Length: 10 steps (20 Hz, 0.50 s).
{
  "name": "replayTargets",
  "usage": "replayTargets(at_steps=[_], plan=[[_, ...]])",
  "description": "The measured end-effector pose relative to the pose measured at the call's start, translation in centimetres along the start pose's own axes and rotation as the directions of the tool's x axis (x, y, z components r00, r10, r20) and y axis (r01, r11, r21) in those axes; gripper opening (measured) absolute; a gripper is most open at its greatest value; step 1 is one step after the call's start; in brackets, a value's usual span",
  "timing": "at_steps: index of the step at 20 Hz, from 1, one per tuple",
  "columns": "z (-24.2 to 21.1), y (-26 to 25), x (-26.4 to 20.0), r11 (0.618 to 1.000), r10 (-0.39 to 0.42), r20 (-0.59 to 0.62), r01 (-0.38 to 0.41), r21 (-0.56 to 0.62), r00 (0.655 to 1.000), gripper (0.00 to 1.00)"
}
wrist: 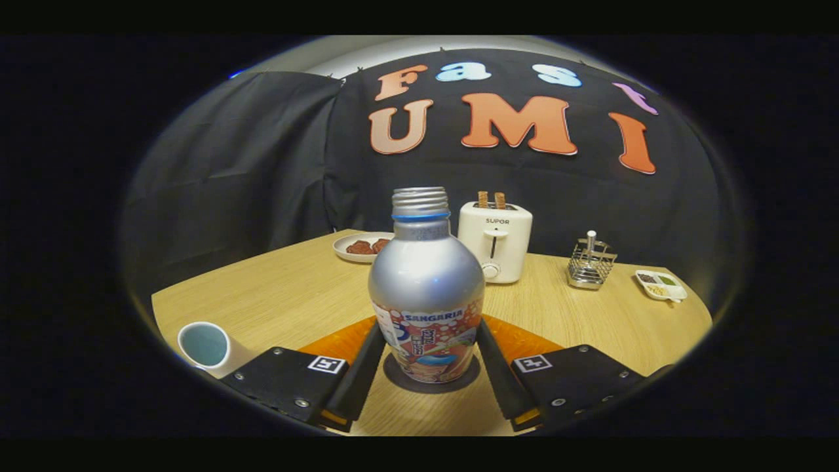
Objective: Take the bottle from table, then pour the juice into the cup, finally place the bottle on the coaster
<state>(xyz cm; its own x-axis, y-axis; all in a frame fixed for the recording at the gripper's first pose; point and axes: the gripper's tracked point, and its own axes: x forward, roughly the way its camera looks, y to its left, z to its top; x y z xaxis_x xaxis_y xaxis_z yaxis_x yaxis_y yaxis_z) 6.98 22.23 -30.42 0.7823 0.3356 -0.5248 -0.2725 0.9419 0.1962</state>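
Observation:
A silver bottle with a printed label and an uncapped threaded neck stands upright on a dark round coaster on the wooden table. My gripper is shut on the bottle, one fingertip pressing each side of its lower body. A white cup with a pale blue inside sits near the table's edge, left of the left finger; I cannot tell what it holds.
Beyond the bottle stand a white toaster with two slices in it and a plate of brown food. Farther right are a wire rack and a small divided dish. Black cloth walls the booth behind.

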Motion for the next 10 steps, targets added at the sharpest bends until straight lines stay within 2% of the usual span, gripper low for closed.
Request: replayTargets(at_steps=[8, 10], plan=[[-0.21, 0.08, 0.56, 1.000, 0.016, -0.005, -0.016, 0.026, 1.000, 0.78], [-0.55, -0.50, 0.42, 1.000, -0.005, -0.013, 0.005, 0.017, 1.000, 0.81]])
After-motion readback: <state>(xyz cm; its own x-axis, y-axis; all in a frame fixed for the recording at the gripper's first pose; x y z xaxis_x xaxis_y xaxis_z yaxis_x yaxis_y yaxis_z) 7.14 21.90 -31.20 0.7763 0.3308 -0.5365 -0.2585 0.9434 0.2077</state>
